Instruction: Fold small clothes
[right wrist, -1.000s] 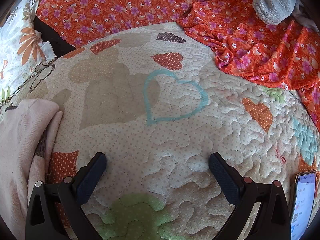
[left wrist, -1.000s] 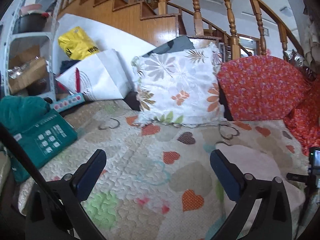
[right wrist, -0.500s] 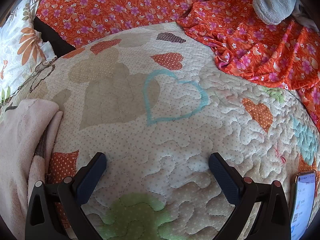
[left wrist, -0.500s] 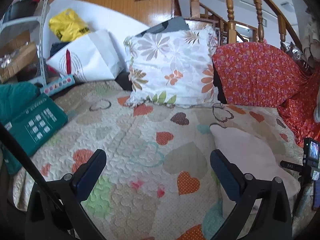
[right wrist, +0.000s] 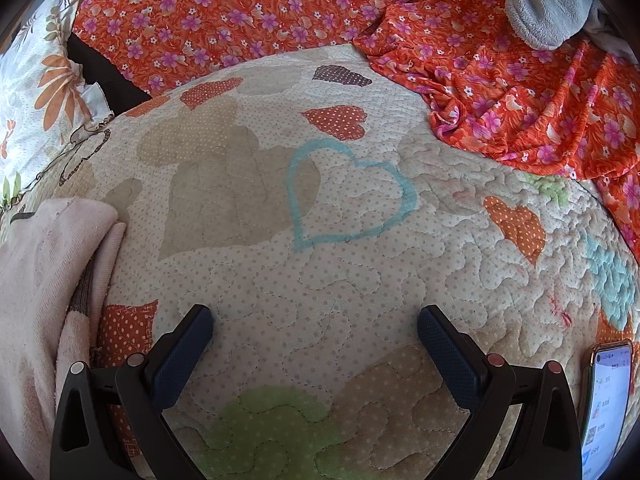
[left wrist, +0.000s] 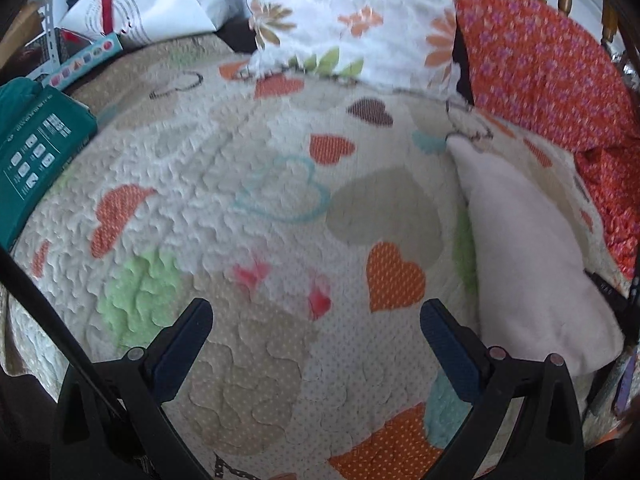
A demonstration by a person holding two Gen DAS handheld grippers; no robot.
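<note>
both grippers, left gripper (left wrist: 316, 316) and right gripper (right wrist: 314, 322), hang spread wide and empty over the heart-patterned quilt (right wrist: 320, 280). pale pink garment (left wrist: 532, 264) lies folded at right of the left view, floral pillow (left wrist: 352, 16) and orange flowered cloth (right wrist: 520, 92) along the upper frame edges.

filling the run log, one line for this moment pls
left gripper open, empty | right gripper open, empty | pink garment on quilt, ungrasped

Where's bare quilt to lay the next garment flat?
Widest patch: around the blue heart outline, between the pink garment and orange floral cloth. Crowded near the phone and teal box.
</note>
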